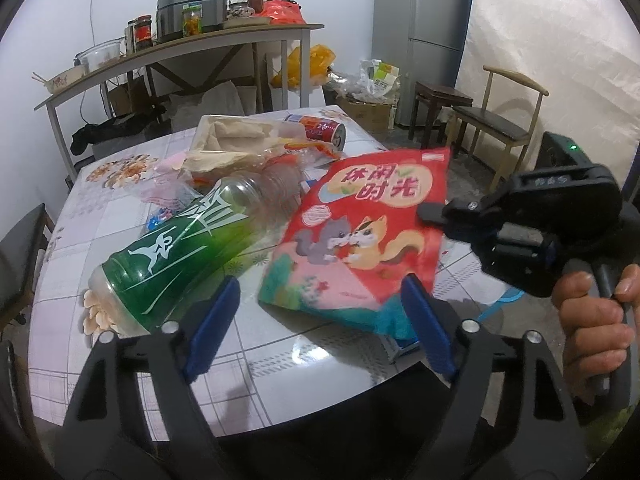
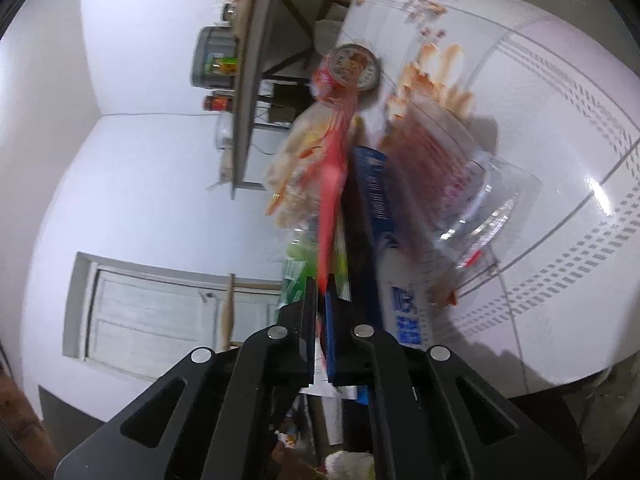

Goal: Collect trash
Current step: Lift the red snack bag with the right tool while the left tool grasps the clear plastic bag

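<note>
Fingers of right gripper (image 1: 430, 213) pinching shut on right edge of red snack bag (image 1: 360, 236), bag lifting clear at that side, lower corner sagging toward tiled table (image 1: 260, 344). Blue pads of left gripper (image 1: 320, 320) standing wide apart, holding nothing, flanking bag's teal bottom corner low over near table edge. Right wrist view confirming thin red film clamped between closed pads (image 2: 330, 320); blurred otherwise. Lying just left of bag: green-labelled plastic bottle (image 1: 172, 256) on its side, clear bottle (image 1: 276, 184) behind it, crumpled wrappers and paper-lined tray (image 1: 236, 136) further back, red can (image 1: 320, 128) beyond. Judging step as lifting bag off pile for disposal. Doing it well: keeping pinch well in from film edge to avoid slipping, raising slowly so sagging corner clears green bottle without rolling it, bringing left pads onto free corner for support if bag swings. No bin visible in either view.
</note>
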